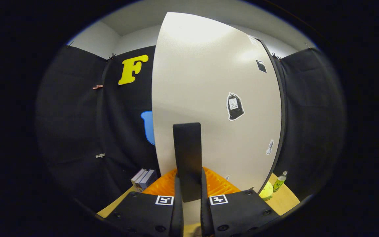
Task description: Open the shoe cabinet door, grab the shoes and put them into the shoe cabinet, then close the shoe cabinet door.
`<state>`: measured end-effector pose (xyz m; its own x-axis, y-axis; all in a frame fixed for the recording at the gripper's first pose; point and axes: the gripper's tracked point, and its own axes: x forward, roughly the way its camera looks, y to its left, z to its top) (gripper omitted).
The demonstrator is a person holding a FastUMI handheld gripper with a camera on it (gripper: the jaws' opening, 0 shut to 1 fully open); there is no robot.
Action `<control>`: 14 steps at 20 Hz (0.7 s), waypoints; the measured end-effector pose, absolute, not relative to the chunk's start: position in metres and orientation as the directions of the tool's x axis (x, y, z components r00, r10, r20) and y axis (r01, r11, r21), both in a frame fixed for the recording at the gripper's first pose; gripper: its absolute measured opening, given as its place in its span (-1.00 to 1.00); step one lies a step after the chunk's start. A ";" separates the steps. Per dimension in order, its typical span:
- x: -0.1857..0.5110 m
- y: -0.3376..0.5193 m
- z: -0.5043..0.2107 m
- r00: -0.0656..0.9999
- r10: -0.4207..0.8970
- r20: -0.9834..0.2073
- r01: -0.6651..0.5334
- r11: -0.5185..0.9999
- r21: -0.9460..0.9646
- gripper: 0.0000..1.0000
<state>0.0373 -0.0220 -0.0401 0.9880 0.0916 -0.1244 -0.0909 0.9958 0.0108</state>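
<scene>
Black cloth walls the booth on both sides, pale room walls rise above it, and a tan tabletop (pixel 285 200) runs under everything. Your gripper (pixel 189 194) is closed on the dark upright handle (pixel 187 158) of the white shoe cabinet door (pixel 215 98); both fingers sit tight against the bar's lower end with almost no gap left, so you have hold of it. The handle stands straight up from between your fingers, its long axis vertical and in line with your reach, and the door's face spreads just beyond it, filling the space ahead. Stickers dot the panel to the right of the handle. The door's dark right edge curves down toward the table, and you appear square to the panel, held level and low on the bar.

An orange ribbed object (pixel 219 184) lies just ahead of your fingers at the foot of the door; whether it is a shoe or a rack cannot be told. A yellow-green ball (pixel 266 191) and a small green bottle (pixel 280 181) stand near the door's right edge, and a stack of books (pixel 143 179) sits off to the left against the cloth.

Judged from this grip, the door step is in hand: any swing turns on pulling or pushing the bar squarely, across its length, without letting it slip up through the fingers.
</scene>
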 end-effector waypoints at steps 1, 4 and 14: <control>0.030 -0.026 -0.041 0.986 0.108 -0.128 -0.107 0.994 0.012 -0.51; 0.010 -0.042 -0.037 0.979 0.150 -0.135 -0.149 0.989 0.016 -0.51; -0.042 -0.107 -0.028 0.963 0.232 -0.141 -0.233 0.972 0.012 -0.52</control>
